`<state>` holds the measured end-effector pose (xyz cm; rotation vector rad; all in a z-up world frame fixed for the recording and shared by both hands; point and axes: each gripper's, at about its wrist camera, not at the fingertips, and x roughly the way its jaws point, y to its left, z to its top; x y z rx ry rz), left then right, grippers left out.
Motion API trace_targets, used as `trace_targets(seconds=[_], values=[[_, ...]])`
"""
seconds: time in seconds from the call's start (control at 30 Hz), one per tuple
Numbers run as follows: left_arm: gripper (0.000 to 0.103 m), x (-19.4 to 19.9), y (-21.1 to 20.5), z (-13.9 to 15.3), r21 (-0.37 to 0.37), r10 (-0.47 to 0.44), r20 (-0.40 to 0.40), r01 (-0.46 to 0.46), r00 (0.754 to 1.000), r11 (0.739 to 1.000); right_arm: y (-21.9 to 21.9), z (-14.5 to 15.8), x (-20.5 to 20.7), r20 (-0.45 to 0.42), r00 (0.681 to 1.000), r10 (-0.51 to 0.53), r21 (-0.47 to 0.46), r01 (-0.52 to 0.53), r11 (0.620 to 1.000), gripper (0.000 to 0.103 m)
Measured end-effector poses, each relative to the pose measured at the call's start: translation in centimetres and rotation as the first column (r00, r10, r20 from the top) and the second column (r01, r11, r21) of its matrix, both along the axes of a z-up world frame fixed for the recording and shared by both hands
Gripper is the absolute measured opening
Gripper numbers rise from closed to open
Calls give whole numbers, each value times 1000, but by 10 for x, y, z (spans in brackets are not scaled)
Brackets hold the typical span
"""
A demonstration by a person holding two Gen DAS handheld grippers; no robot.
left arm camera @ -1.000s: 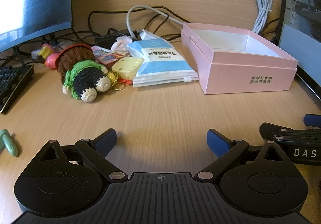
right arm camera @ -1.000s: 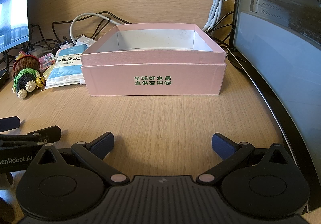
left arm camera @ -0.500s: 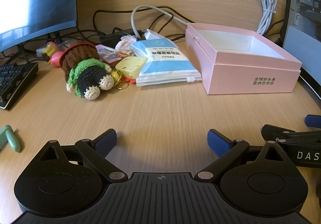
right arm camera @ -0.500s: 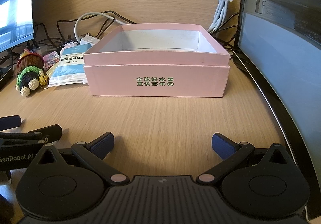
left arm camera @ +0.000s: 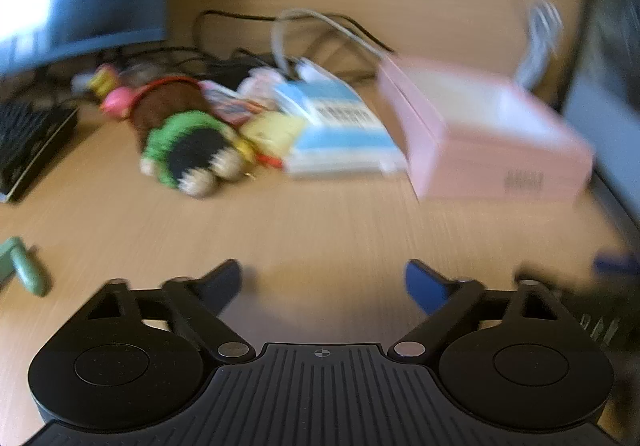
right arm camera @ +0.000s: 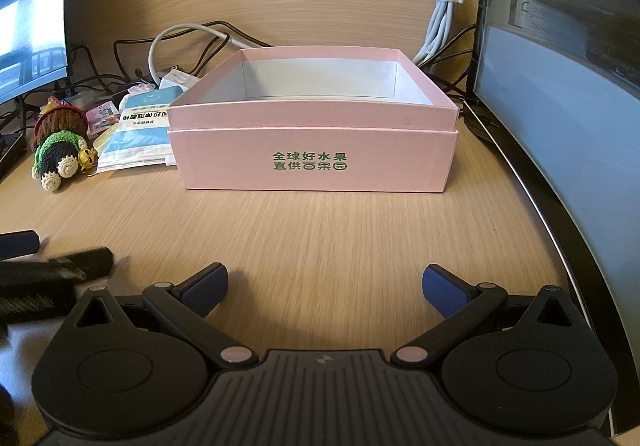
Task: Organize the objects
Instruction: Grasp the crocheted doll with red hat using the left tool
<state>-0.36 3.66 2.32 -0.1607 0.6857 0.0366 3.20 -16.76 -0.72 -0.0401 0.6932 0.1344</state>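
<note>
Office desk point(right arm camera: 320, 238): monitor point(right arm camera: 28, 14), keyboard point(left arm camera: 28, 150), cables point(right arm camera: 442, 6).

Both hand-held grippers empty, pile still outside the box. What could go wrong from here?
1. The crochet doll, yellow case and blue packet lie touching, so grabbing one may drag its neighbours.
2. Cables run right behind the pile and could snag.
3. The left hand-held gripper, jaws just narrowing on nothing, sits close beside the right hand-held gripper; they might collide.

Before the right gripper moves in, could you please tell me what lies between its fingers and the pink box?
Only bare wooden desk, in the right wrist view: nothing lies between the right gripper and the pink box.
</note>
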Motion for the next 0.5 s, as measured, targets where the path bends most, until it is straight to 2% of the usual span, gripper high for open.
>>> trace_targets(seconds=[0.03, 0.1, 0.17, 0.2, 0.37, 0.5], values=[[88, 1, 11, 8, -19, 45, 29, -45, 999, 999, 0, 0, 0, 0, 1000, 0, 0, 0, 1000, 103], [88, 12, 43, 30, -55, 171, 95, -166, 981, 985, 0, 0, 0, 0, 1000, 0, 0, 0, 1000, 103], [88, 35, 69, 39, -92, 246, 92, -238, 965, 967, 0, 0, 0, -2, 1000, 2, 0, -2, 1000, 103], [88, 54, 80, 40, -92, 267, 66, -260, 962, 961, 0, 0, 1, -8, 1000, 5, -2, -5, 1000, 103], [84, 118, 92, 18, 7, 269, -98, -269, 958, 963, 2, 5, 9, -67, 998, 14, -11, -15, 1000, 103], [84, 134, 94, 3, 47, 256, -115, -252, 960, 967, 5, 6, 8, -102, 995, -21, -10, 20, 1000, 103]])
